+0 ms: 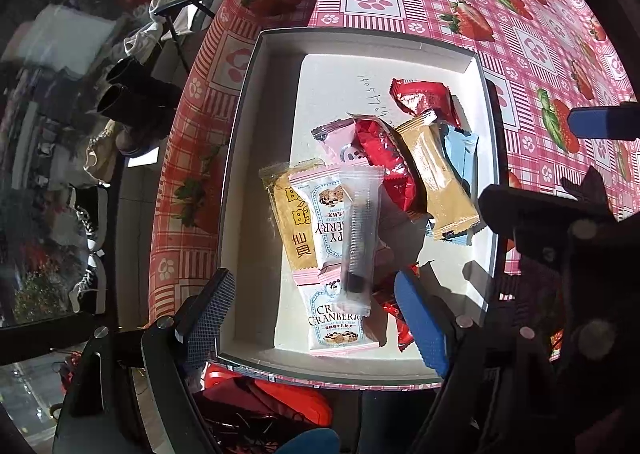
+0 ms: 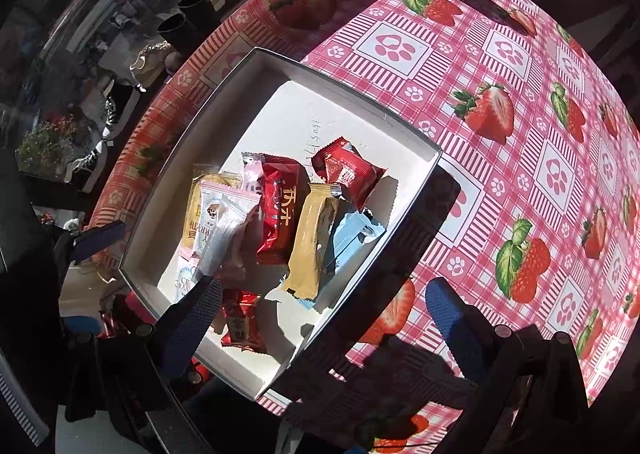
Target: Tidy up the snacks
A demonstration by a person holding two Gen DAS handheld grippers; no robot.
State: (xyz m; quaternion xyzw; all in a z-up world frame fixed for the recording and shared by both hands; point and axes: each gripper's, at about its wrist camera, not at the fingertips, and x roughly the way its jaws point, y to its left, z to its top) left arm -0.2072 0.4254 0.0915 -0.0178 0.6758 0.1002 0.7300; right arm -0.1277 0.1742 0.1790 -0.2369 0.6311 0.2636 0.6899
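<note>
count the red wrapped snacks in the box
3. One red packet lies at the far side of the white box, near the handwriting. A long one sits mid-pile beside the tan bar. A third lies at the near end. More may be hidden beneath the pile.

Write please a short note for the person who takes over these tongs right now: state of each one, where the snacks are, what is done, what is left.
Left tongs: open, holding nothing, above the near end of the box.
Right tongs: open, holding nothing, above the box's right wall.
Snacks: all the ones in view lie in the white box, piled loosely: red packets, a tan bar, a light blue packet, cranberry packets, a clear stick packet.
Done: no snack left on the tablecloth in view.
Left: perhaps tidy the overlapping pile.
</note>
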